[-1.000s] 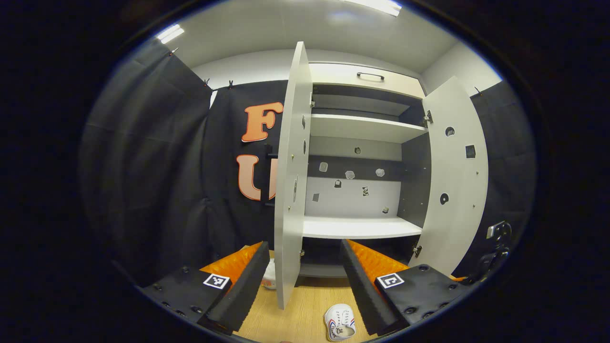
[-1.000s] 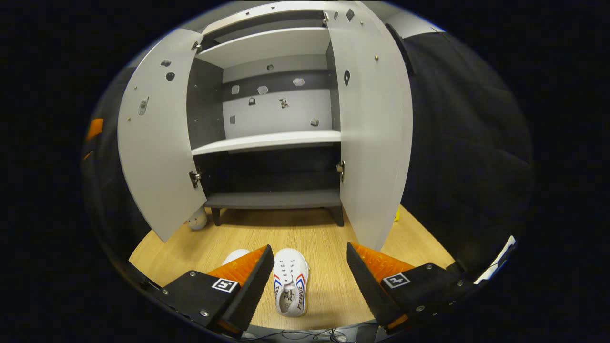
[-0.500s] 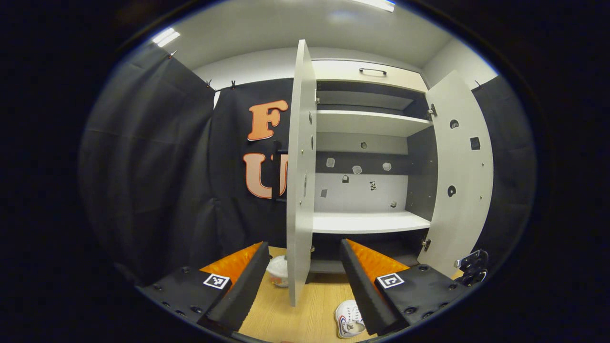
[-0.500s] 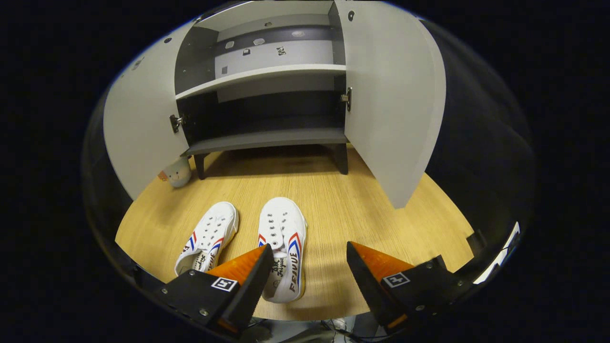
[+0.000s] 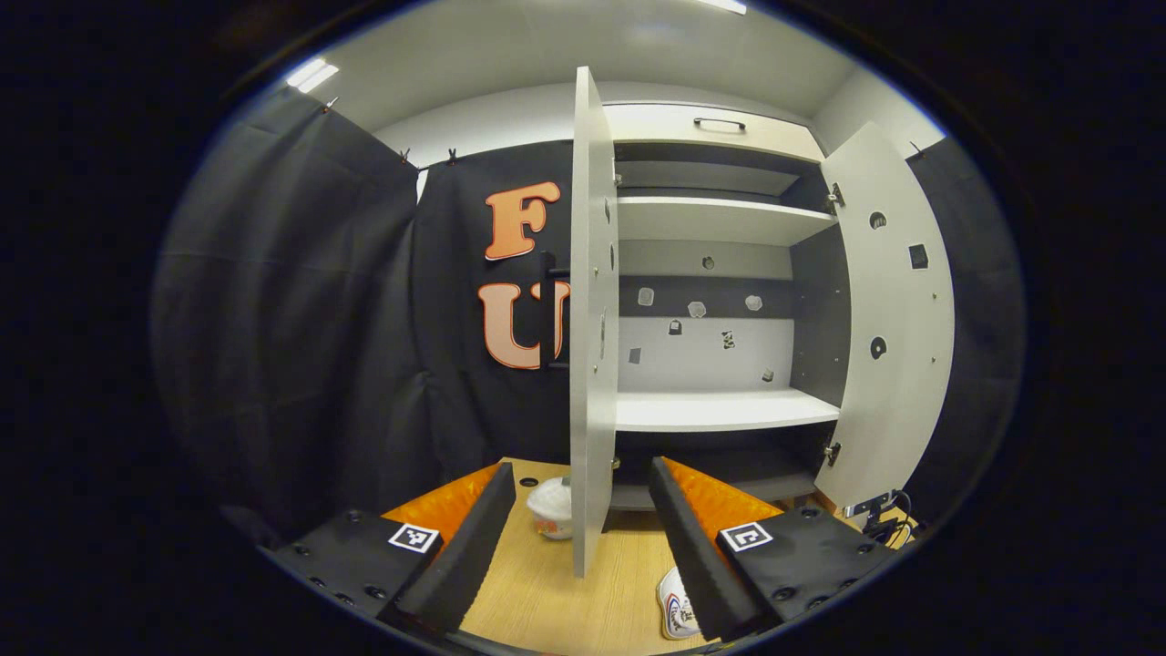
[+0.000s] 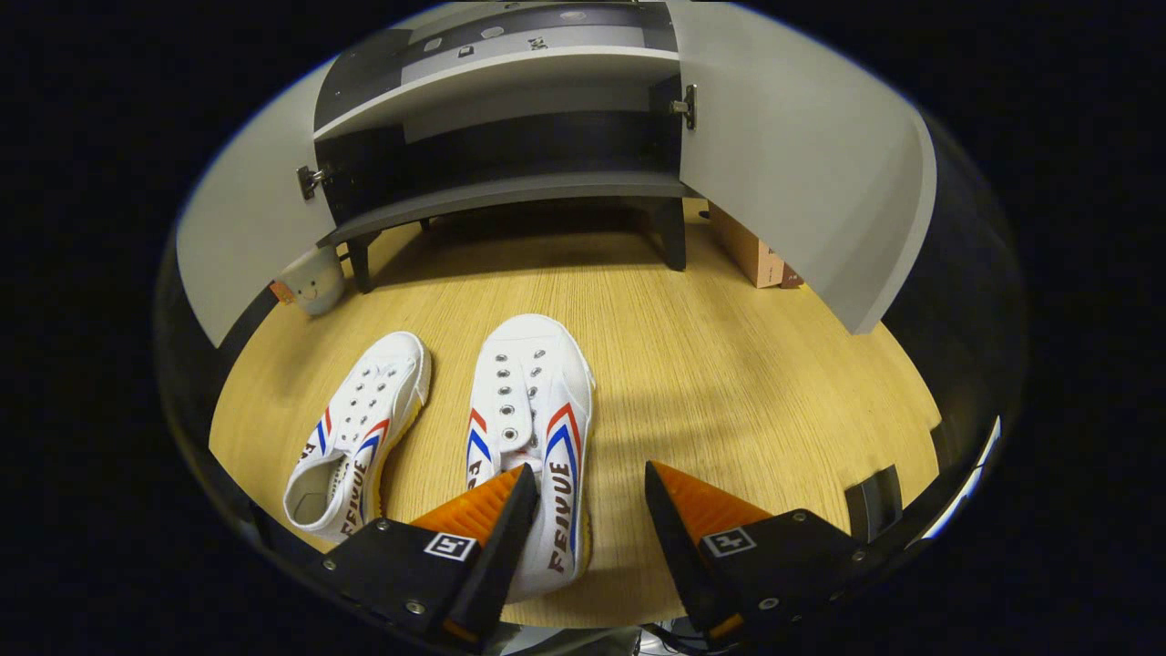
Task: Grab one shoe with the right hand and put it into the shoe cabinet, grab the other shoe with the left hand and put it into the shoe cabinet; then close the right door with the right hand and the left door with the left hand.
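On the shoe [image 6: 531, 428] beside the right gripper's [image 6: 590, 510] parted jaws, "FEIYUE".

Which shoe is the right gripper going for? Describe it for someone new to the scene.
On the wooden floor before the open cabinet lie two white shoes. It is the right-hand shoe, under the right gripper; the other shoe lies apart.
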Motion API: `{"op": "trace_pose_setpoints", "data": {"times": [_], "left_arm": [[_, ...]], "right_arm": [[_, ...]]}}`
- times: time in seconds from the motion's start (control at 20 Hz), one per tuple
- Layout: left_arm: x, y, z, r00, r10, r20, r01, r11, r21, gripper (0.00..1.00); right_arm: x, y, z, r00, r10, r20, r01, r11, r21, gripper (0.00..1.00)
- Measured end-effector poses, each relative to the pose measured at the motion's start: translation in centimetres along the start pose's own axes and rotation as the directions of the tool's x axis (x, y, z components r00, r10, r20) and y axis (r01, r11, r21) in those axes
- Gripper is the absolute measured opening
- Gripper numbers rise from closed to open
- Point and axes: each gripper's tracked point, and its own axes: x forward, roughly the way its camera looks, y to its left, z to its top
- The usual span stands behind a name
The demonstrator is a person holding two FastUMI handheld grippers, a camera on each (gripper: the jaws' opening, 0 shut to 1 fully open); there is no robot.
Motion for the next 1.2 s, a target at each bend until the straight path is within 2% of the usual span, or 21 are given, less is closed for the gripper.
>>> {"op": "trace_pose_setpoints", "data": {"times": [0.15, 0.2, 0.35, 0.45, 0.5, 0.55, 0.6, 0.65, 0.75, 1.05, 1.2], "left_arm": [[0.1, 0.5, -0.5, 1.000, 0.011, -0.013, -0.011, 1.000, 0.003, 0.99], [0.0, 0.6, -0.6, 1.000, 0.015, -0.018, -0.015, 1.000, 0.002, 0.96], [0.0, 0.9, -1.2, 0.999, 0.022, -0.036, -0.022, 1.000, 0.005, 0.99], [-0.1, 1.2, -1.4, 0.999, 0.025, -0.039, -0.025, 1.000, 0.004, 0.96], [0.0, 1.3, -1.5, 0.999, 0.026, -0.041, -0.026, 1.000, 0.002, 0.96], [-0.1, 1.3, -1.4, 0.999, 0.026, -0.040, -0.026, 1.000, 0.001, 0.96], [-0.1, 1.2, -1.4, 0.999, 0.024, -0.040, -0.024, 1.000, 0.000, 0.96], [0.0, 1.3, -1.5, 0.999, 0.023, -0.039, -0.023, 1.000, -0.001, 0.96], [0.1, 1.4, -1.5, 0.999, 0.021, -0.039, -0.021, 1.000, -0.001, 0.96], [0.8, 1.5, -1.9, 0.999, -0.003, -0.044, 0.003, 1.000, -0.017, 0.96], [1.3, 1.7, -2.2, 0.999, -0.011, -0.042, 0.010, 1.000, -0.018, 0.96]], "right_arm": [[0.7, 0.4, -0.1, 0.999, 0.024, -0.023, -0.024, 0.999, 0.027, 0.61], [1.0, 0.7, -0.1, 0.999, 0.035, -0.028, -0.034, 0.999, 0.025, 0.54], [1.6, 1.5, 0.0, 0.997, 0.059, -0.038, -0.059, 0.998, 0.021, 0.46], [1.6, 1.5, 0.0, 0.998, 0.055, -0.039, -0.054, 0.998, 0.027, 0.29], [1.6, 1.4, 0.0, 0.998, 0.050, -0.039, -0.049, 0.998, 0.031, 0.28], [1.7, 1.3, 0.0, 0.998, 0.045, -0.038, -0.043, 0.998, 0.040, 0.17], [1.7, 1.2, 0.2, 0.998, 0.040, -0.041, -0.038, 0.998, 0.046, 0.18], [1.4, 0.9, 0.5, 0.999, 0.037, -0.035, -0.036, 0.999, 0.040, 0.11], [0.8, 0.4, 1.3, 1.000, 0.016, -0.024, -0.015, 0.999, 0.032, 0.03], [-2.6, 1.8, 4.5, 1.000, 0.014, 0.021, -0.015, 0.997, 0.076, 0.00], [-5.9, 2.4, 8.2, 0.999, 0.023, 0.042, -0.026, 0.995, 0.093, 0.00]]}}
